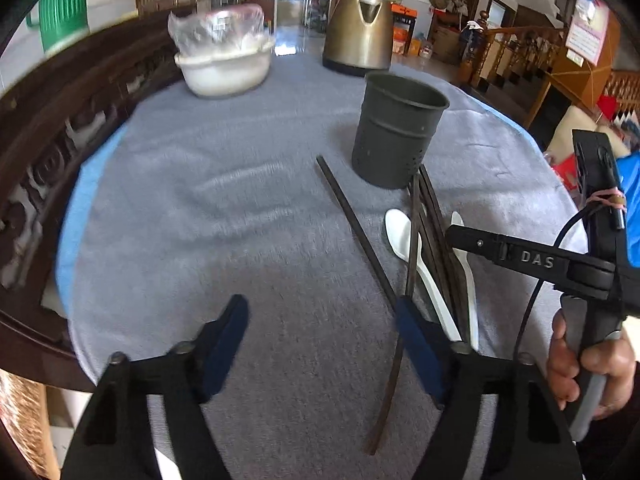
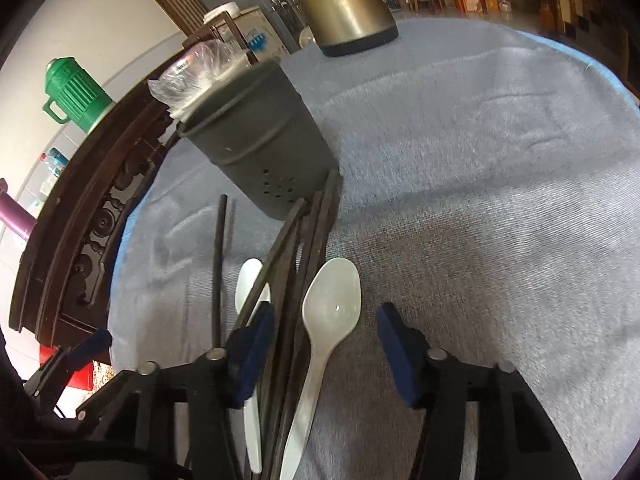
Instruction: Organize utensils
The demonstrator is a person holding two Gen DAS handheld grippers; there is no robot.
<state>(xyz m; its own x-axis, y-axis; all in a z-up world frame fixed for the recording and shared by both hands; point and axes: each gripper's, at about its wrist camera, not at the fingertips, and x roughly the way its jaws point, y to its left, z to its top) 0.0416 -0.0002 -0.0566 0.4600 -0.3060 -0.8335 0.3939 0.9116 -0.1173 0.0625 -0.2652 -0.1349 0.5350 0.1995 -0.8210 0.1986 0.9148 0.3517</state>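
Item: dark chopsticks and two white spoons lying loose on the grey cloth, just in front of the upright perforated holder. Right gripper straddles the pile with jaws apart, clamping nothing; left gripper is likewise apart and empty, a stray chopstick crossing its right finger. Risk, judged: closing on the crossed bundle may snag several sticks together, scattering them or tipping the holder.

Chopsticks and spoons lie on the cloth before the holder.
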